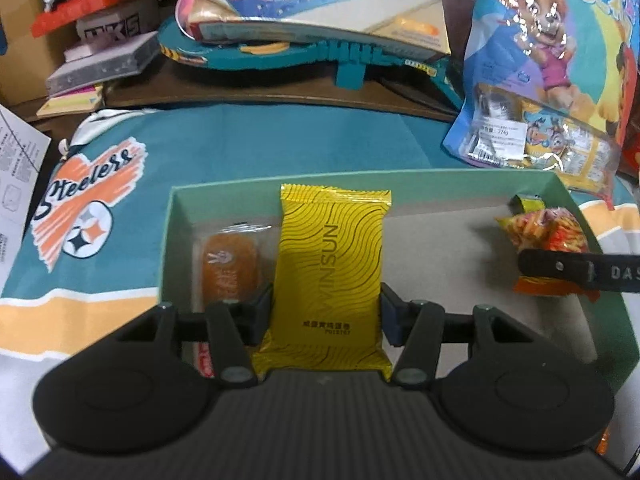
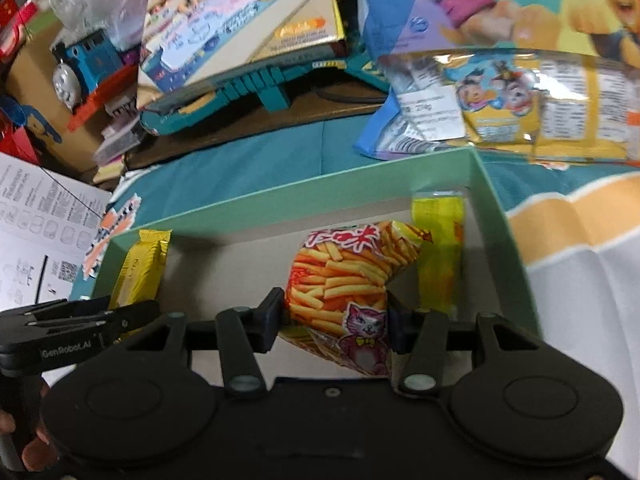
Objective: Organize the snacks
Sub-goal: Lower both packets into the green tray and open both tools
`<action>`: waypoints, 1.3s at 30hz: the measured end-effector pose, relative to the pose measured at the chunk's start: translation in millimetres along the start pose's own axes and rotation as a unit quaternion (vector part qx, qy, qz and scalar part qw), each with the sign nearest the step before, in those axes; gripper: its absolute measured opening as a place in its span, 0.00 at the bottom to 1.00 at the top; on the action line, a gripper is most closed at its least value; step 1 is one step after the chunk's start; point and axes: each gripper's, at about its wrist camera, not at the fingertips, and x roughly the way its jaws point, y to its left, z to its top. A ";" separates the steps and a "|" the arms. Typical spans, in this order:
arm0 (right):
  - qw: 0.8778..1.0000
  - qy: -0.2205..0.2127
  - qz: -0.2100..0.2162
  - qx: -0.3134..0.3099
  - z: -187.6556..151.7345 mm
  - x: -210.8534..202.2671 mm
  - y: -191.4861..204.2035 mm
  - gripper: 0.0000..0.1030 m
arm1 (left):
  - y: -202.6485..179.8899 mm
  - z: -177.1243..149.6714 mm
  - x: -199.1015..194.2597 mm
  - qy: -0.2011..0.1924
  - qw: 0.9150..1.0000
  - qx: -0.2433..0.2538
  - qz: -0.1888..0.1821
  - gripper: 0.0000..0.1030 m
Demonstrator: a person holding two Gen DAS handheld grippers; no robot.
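Yellow wavy-lined packet [image 1: 330, 276] gripped by left tongs [image 1: 327, 312]; right tongs [image 2: 335, 322] grip orange cat-print fries bag [image 2: 348, 292].

Indoor light is moderate and even, slightly dim, falling from above. Ahead and to the right of the left gripper [image 1: 326, 312], the foil snack bag [image 1: 548, 52] throws speckled white glare. The yellow packet [image 1: 332, 276] between its fingers is sharp, its print readable. The right wrist view is softer: beyond the right gripper [image 2: 334, 320] the foil bag and toy train [image 2: 86, 66] smear with motion blur. Both views bow at the edges, with dark corners. The green box [image 2: 256, 216] walls cast soft shadows inside.
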 end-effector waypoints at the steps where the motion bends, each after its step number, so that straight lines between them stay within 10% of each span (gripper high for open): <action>1: 1.000 0.001 -0.001 -0.004 2.8 5.6 0.8 0.49 | -1.3 0.4 4.0 0.003 1.000 0.002 0.001 0.52; 4: 1.000 -0.016 -0.007 -0.008 7.3 6.5 1.1 0.57 | -3.3 1.1 10.9 0.004 1.000 0.003 0.013 0.56; 6: 0.999 -0.034 -0.009 -0.001 9.3 2.6 0.3 0.94 | -5.4 0.7 9.6 -0.002 1.000 0.006 0.015 0.75; 7: 0.999 -0.045 -0.009 0.002 9.7 -0.6 -0.8 0.96 | -6.9 0.0 7.1 -0.007 1.000 0.007 0.012 0.88; 39: 0.997 -0.048 0.007 0.056 -128.7 -141.0 -18.6 1.00 | -33.1 -120.4 -117.9 -0.006 1.000 0.022 -0.018 1.00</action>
